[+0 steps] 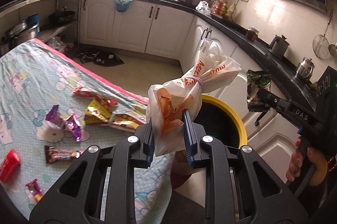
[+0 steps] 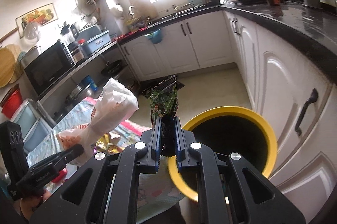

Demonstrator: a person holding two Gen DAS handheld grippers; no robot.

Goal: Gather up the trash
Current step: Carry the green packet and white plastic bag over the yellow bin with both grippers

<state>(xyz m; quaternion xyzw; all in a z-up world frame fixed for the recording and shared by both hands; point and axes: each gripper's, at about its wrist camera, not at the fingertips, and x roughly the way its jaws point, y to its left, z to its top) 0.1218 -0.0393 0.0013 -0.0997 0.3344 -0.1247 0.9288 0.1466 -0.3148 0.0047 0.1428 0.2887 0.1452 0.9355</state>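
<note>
My left gripper [image 1: 168,116] is shut on a white and orange plastic bag [image 1: 189,85] tied with a band, held up beside the yellow-rimmed bin [image 1: 236,116]. My right gripper [image 2: 167,123] is shut on a green snack wrapper [image 2: 164,97], held just left of the bin's mouth [image 2: 231,137]. The wrapper also shows in the left wrist view [image 1: 258,89], and the bag in the right wrist view [image 2: 111,110]. Several wrappers lie on the cartoon-print cloth [image 1: 31,76]: purple ones [image 1: 71,125], a yellow one [image 1: 99,112], a brown bar [image 1: 61,154], a red pack [image 1: 9,165].
White kitchen cabinets [image 2: 284,85] under a black counter [image 2: 294,19] stand close behind the bin. A kettle [image 1: 279,45] and pot sit on the counter. A microwave [image 2: 48,68] is on the left shelf. A dark mat [image 1: 101,57] lies on the floor.
</note>
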